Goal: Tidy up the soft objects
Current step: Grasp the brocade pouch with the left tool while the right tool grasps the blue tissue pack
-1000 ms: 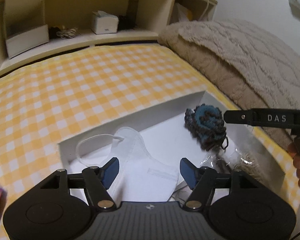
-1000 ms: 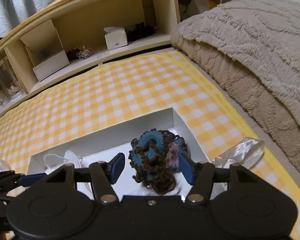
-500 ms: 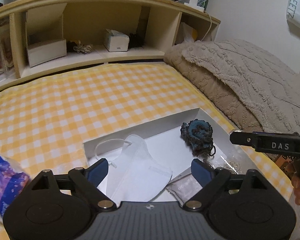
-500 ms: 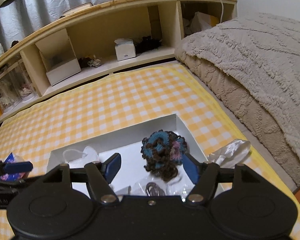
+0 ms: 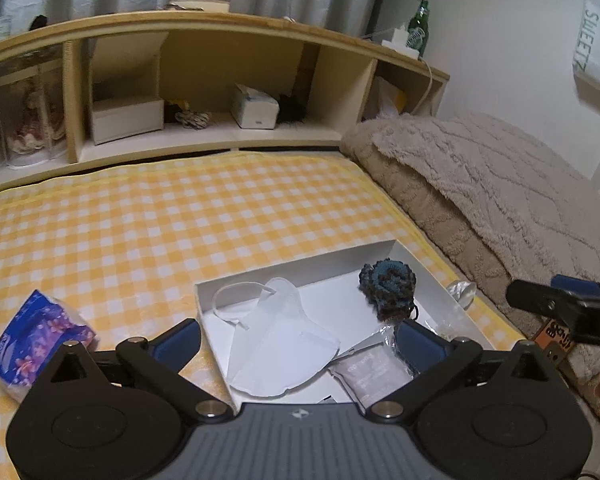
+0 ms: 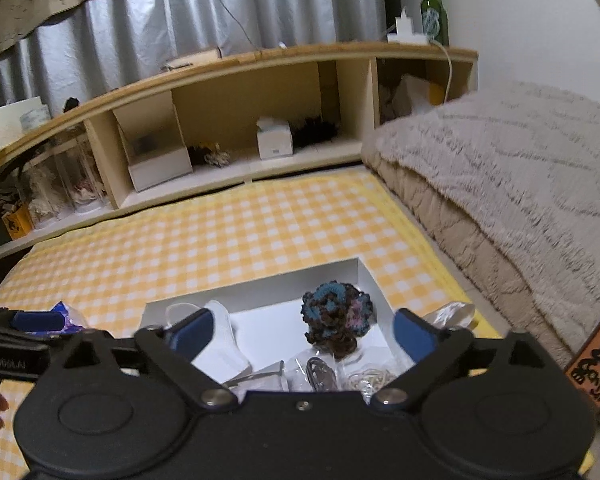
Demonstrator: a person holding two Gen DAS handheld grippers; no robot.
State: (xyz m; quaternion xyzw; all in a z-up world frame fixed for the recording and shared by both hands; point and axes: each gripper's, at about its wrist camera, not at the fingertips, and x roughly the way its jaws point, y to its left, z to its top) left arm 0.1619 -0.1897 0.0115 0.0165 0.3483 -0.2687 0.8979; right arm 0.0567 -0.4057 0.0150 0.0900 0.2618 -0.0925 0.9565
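A shallow white box (image 5: pixel 300 268) (image 6: pixel 260 286) sits on the yellow checked cloth. In it lie a white face mask (image 5: pixel 278 340) (image 6: pixel 224 340), a blue-brown crocheted scrunchie (image 5: pixel 388 286) (image 6: pixel 336 318) and small clear packets (image 5: pixel 370 370) (image 6: pixel 340 376). A blue floral tissue pack (image 5: pixel 36 340) (image 6: pixel 66 314) lies on the cloth left of the box. My left gripper (image 5: pixel 298 342) is open and empty, held above the box's near side. My right gripper (image 6: pixel 302 334) is open and empty above the box; it also shows at the right edge of the left wrist view (image 5: pixel 560 308).
A clear plastic wrapper (image 5: pixel 462 292) (image 6: pixel 452 314) lies just right of the box. A beige fluffy blanket (image 5: pixel 500 192) (image 6: pixel 520 168) is piled at the right. A wooden headboard shelf (image 5: pixel 220 80) (image 6: pixel 260 112) with boxes stands at the back.
Both grippers have pulled back and up from the box and opened wider. The right gripper has let go of the scrunchie, which now lies in the box.
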